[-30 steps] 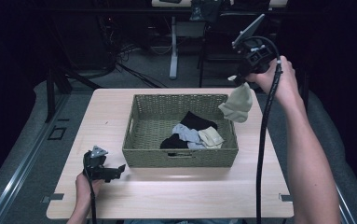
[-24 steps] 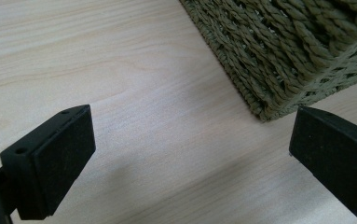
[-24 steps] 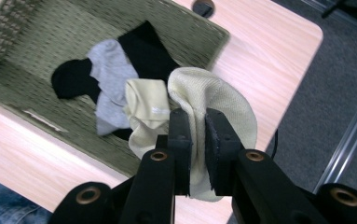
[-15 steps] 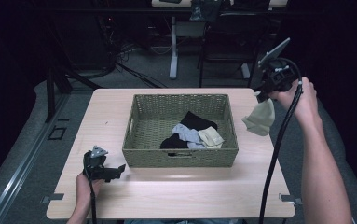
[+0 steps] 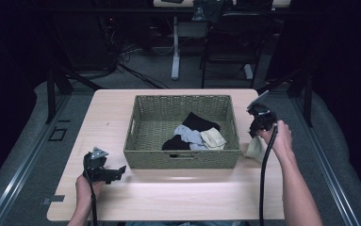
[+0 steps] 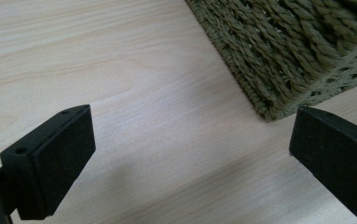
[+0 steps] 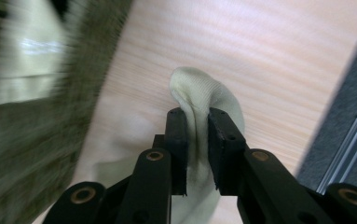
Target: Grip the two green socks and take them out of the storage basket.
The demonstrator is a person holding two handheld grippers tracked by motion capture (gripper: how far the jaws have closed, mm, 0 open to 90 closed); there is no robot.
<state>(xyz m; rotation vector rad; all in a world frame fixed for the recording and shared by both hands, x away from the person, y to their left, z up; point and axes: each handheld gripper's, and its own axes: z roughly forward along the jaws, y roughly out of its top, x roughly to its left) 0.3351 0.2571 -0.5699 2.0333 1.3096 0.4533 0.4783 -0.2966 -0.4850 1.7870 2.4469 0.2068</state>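
The right gripper point(image 7: 197, 154) has its fingers point(image 7: 176, 140) clenched on a pale sock point(image 7: 204, 93), held low over the tabletop point(image 5: 168, 197) just right of the basket point(image 5: 183, 159). Let go carelessly, the sock could slide off the near tabletop edge. The left gripper point(image 6: 190, 154) rests released, holding nothing, beside the basket's corner. Motion blur smears the right gripper view's basket; the sock's lower end is hidden.

No text, label, brand, number or sign can be read anywhere in these views.
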